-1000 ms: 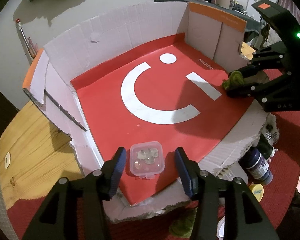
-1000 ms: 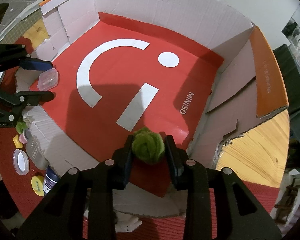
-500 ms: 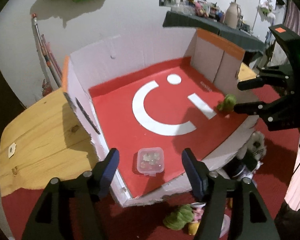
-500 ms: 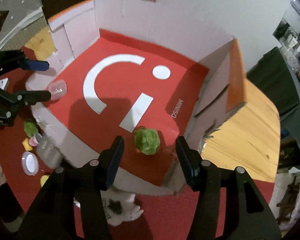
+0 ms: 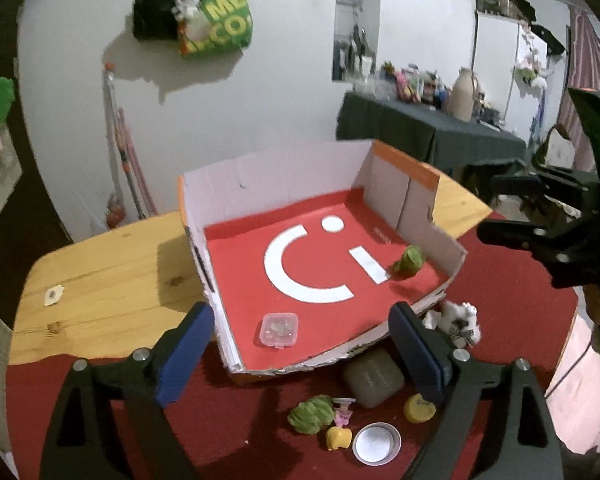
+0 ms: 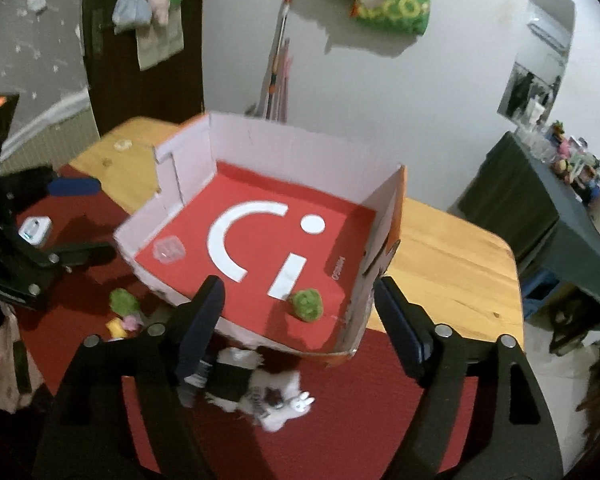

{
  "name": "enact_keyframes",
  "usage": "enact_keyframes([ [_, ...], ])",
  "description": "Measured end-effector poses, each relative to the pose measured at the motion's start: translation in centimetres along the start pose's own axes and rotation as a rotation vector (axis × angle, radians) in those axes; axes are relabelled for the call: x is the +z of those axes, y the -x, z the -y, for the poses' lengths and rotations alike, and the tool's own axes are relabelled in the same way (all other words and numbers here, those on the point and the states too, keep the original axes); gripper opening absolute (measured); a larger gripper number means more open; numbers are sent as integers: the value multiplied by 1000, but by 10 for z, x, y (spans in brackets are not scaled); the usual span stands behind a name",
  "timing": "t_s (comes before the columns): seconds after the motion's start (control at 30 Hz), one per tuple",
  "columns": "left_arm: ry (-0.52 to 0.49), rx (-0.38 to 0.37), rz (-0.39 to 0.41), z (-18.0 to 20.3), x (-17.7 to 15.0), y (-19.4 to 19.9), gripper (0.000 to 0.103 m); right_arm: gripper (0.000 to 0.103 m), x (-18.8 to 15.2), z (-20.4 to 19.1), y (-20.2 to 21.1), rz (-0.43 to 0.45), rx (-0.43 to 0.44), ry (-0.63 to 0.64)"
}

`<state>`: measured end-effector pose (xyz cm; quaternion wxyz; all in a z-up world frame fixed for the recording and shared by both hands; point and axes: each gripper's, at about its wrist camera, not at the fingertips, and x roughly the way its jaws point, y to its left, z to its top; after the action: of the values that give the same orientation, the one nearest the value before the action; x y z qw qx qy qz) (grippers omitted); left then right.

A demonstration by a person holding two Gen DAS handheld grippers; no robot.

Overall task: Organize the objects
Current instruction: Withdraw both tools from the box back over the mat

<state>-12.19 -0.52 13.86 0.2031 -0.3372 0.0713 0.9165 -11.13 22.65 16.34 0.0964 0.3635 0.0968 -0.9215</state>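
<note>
Both hand-held grippers (image 5: 300, 352) (image 6: 300, 316) tilt downward above the box (image 5: 284, 184), jaws opening, empty.

1 cardboard box (image 5: 276, 184), holding 1 clear plastic case (image 5: 279, 329) and 1 green wool ball (image 5: 411, 260). On the red cloth (image 5: 512, 304): 1 more green ball (image 5: 310, 414), 1 grey case (image 5: 373, 377), 1 yellow cap (image 5: 419, 408), 1 white lid (image 5: 376, 443), 1 white plush toy (image 5: 458, 318). 2 grippers: left (image 5: 300, 356), right (image 6: 298, 326).
</note>
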Motion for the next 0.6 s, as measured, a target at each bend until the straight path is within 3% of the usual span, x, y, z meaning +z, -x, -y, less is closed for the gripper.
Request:
enact_keyframes([
  [0.33,86,85,156,3,-30,40,100,91,-31,-9,47,133,-45,-94],
  [0.6,209,72,161,6,-70,44,103,92,-76,-21,45,177,-94,-185],
])
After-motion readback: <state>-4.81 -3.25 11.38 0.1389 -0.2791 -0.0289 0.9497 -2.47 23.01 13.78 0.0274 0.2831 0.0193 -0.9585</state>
